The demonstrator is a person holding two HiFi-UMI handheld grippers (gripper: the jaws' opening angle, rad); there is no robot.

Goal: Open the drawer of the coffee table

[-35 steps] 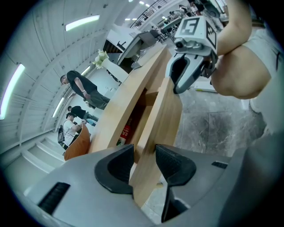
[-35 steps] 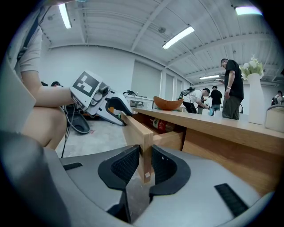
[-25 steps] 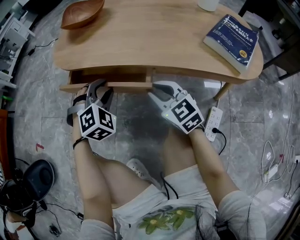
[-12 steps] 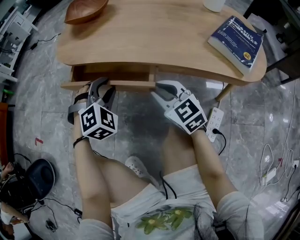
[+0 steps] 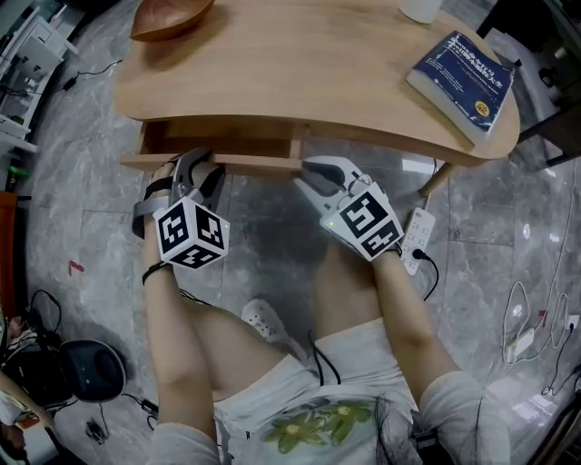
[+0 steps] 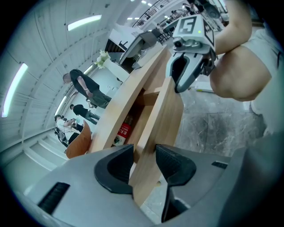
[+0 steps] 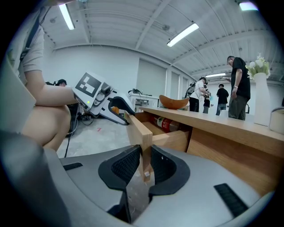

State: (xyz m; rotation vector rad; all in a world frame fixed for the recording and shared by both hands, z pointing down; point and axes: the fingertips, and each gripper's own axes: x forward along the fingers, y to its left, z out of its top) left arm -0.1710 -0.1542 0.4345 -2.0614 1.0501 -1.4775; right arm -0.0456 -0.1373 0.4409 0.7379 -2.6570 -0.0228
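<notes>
The wooden coffee table [image 5: 300, 64] has its drawer pulled out a little. The drawer's front panel [image 5: 245, 163] runs along under the near edge. My left gripper [image 5: 198, 173] stands open astride the panel's left part [image 6: 164, 111], with the board between its jaws. My right gripper [image 5: 309, 177] is shut on the panel's right end [image 7: 137, 126], both pads pressed on the board. In the left gripper view the jaws [image 6: 144, 159] straddle the board. In the right gripper view the jaws [image 7: 144, 166] clamp it. A red can [image 7: 166, 123] lies inside the drawer.
A blue book [image 5: 463, 73], a wooden bowl [image 5: 168, 14] and a white cup [image 5: 422, 7] sit on the tabletop. A white power strip [image 5: 416, 238] with a cable lies on the marble floor at the right. The person's knees are just behind the grippers. People stand in the background.
</notes>
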